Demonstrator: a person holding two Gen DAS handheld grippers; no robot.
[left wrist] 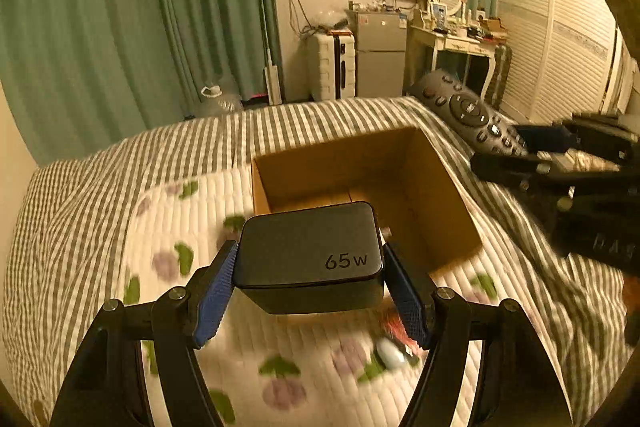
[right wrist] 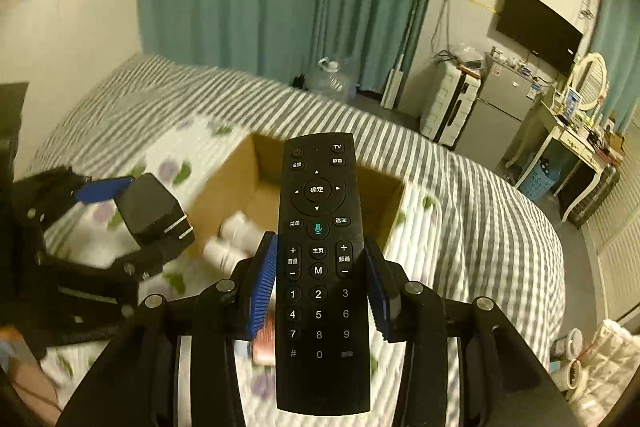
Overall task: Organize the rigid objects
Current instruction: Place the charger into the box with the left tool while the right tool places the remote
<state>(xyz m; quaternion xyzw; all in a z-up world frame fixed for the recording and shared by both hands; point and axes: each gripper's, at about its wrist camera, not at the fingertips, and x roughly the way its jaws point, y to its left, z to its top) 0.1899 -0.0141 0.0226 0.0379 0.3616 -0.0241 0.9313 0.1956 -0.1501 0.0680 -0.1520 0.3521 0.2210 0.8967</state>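
- Black and blocky, a plastic 65 W wall charger (left wrist: pixel 310 257) sits clamped between the blue ribbed pads (left wrist: pixel 214 297) of the left gripper (left wrist: pixel 310 291), held above the bed just in front of the box; its two metal prongs point toward the box in the right wrist view.
- A long black TV remote control (right wrist: pixel 318 267) is pinched at its number-pad section by the right gripper (right wrist: pixel 320 291), raised over the bed with its top end toward the box.
- The open brown cardboard box (left wrist: pixel 436 187) rests on the white quilted cover with purple and green print (left wrist: pixel 280 367), between the two grippers.
- White cylindrical items (right wrist: pixel 236 235), blurred, lie at the box's near edge.
- A grey-and-white striped blanket (left wrist: pixel 120 163) covers the bed beyond.
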